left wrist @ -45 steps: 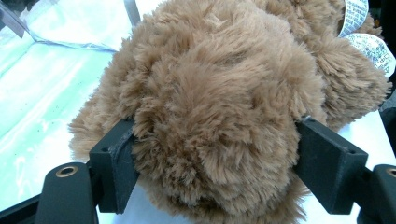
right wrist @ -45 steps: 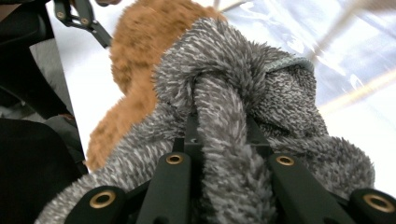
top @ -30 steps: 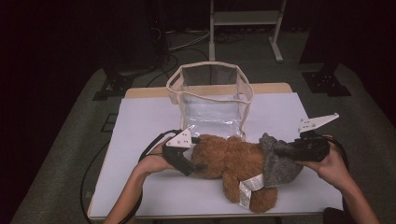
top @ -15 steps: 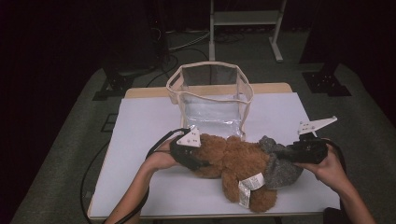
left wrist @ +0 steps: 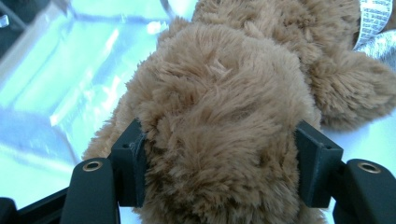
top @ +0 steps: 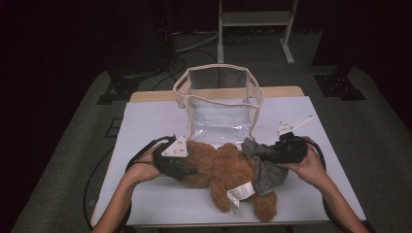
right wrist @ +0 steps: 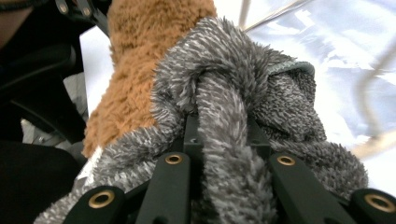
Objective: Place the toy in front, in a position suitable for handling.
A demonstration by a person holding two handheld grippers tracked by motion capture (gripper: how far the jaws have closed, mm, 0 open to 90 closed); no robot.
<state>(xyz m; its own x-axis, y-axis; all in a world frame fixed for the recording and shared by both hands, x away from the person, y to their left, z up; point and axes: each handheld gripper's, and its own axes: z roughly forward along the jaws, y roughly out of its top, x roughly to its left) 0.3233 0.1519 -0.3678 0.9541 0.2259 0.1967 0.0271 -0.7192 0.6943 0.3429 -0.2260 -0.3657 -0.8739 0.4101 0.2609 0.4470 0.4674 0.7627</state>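
The left tool (left wrist: 219, 186) has just closed on the teddy bear (top: 218, 167); the right tool (right wrist: 219, 140) pinches its grey fur. At six o'clock of the bag (top: 218, 99), soft plush could slip free.

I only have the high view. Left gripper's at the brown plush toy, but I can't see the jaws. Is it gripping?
Observer: Yes. In the left gripper view the left gripper has just been closing, and both pads press into the brown plush toy from either side.
Operator: And the right one, what does it have?
Observer: The right gripper is shut on a fold of the toy's grey garment, not on the brown fur.
Operator: Anything behind the toy from the left side?
Observer: The clear bag lies just beyond it; its glossy wall shows past the fur.
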